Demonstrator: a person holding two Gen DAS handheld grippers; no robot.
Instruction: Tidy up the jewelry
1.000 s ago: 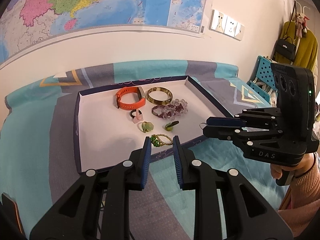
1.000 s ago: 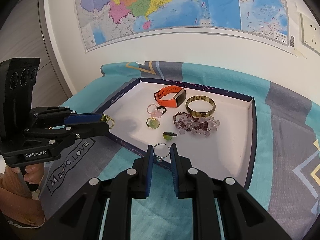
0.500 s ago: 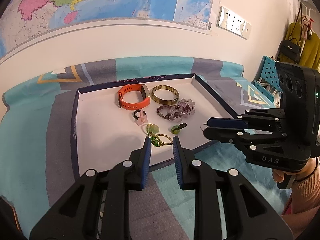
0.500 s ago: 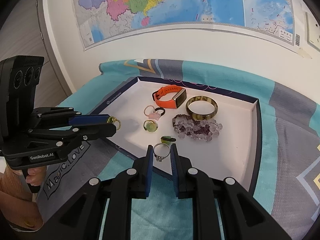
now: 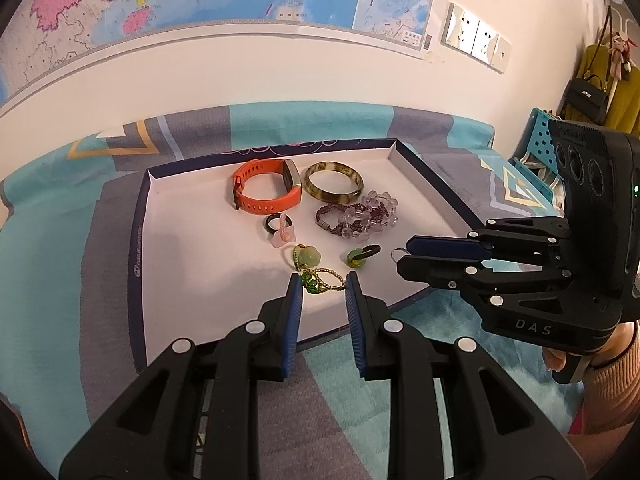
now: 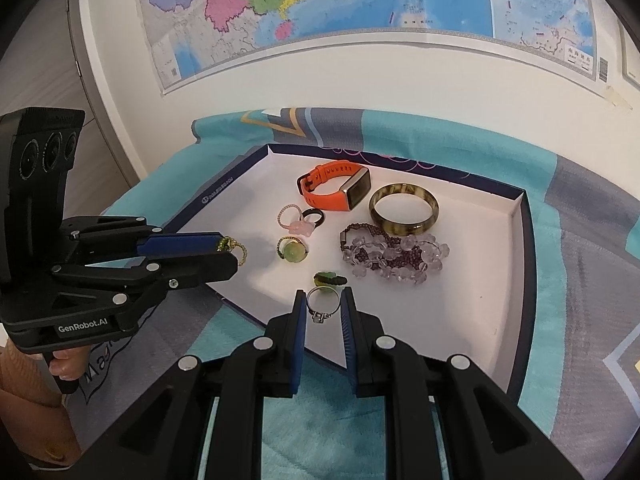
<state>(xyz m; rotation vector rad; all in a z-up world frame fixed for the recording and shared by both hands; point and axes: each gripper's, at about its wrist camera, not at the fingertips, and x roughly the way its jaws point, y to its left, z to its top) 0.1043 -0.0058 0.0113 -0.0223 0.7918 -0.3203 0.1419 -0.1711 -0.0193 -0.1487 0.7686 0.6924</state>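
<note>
We find left gripper [image 5: 322, 286] clamped on green ring [image 5: 318, 282], right gripper [image 6: 323, 308] clamped on silver ring [image 6: 322, 306], both above tray [image 5: 138, 248] near edge. We judge risk: thin bands slip, fall onto cloth [image 5: 48, 240].

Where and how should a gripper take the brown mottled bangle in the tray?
Grip the brown mottled bangle across its near-right rim, one finger inside the hole and one outside, coming from above. It lies flat on the tray, so a side pinch has little to bite. That arc looks clearest: the orange watch band sits to its left and the purple bead bracelet crowds its front.
</note>
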